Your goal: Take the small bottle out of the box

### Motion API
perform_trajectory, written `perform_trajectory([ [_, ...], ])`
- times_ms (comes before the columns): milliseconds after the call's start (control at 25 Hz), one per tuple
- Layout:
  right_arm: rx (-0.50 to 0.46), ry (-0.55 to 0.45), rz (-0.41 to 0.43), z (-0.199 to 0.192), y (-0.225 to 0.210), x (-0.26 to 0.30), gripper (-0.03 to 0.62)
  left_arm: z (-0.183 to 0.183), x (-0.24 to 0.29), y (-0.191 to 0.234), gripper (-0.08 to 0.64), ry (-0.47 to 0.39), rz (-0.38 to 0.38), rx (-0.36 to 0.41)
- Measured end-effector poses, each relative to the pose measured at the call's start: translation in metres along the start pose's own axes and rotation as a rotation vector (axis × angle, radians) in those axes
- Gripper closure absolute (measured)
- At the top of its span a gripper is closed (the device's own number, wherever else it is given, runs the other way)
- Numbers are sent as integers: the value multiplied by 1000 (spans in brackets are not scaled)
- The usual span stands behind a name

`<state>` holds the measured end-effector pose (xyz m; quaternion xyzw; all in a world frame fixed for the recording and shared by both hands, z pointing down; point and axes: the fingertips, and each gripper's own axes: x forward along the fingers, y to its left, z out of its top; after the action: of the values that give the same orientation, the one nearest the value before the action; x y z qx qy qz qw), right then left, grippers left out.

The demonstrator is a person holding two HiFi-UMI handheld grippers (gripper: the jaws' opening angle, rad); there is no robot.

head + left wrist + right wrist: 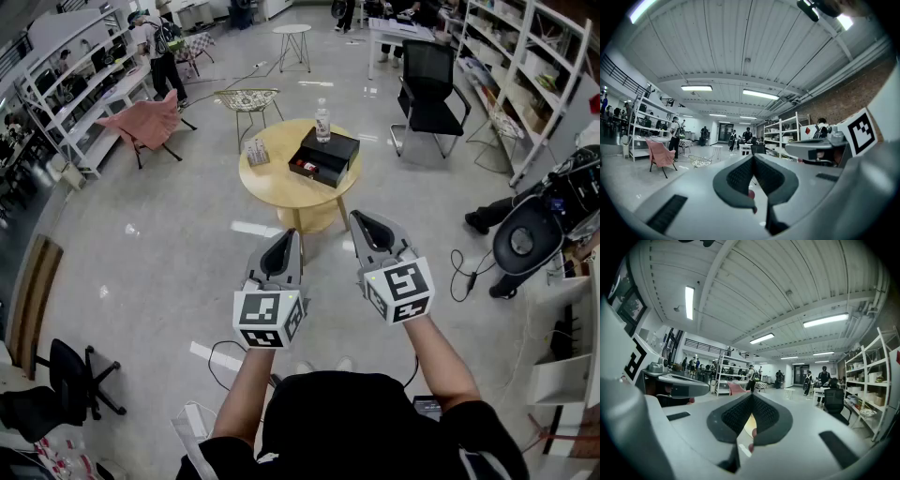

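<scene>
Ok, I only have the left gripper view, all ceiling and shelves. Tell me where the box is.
Observer: The black box sits on a round wooden table straight ahead, beyond the left gripper.
Operator: Say whether it's open.
Observer: Its front tray looks slid out toward us, and something small and red lies in it.
Operator: Report the right gripper.
Observer: The right gripper is shut and empty, held level beside the left one.
</scene>
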<state>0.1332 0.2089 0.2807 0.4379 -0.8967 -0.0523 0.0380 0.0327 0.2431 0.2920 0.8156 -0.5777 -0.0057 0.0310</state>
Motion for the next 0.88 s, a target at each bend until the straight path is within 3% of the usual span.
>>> perform_trajectory([
  [200,63,5,28,-2,0,3,591,-1,4,2,552,6,10,-8],
  [520,34,34,60,-24,-13,-10,591,-23,10,-20,552,26,30,-21],
  [880,26,85,83,-45,-14,9,591,-36,22,-9,552,53,47,-47],
])
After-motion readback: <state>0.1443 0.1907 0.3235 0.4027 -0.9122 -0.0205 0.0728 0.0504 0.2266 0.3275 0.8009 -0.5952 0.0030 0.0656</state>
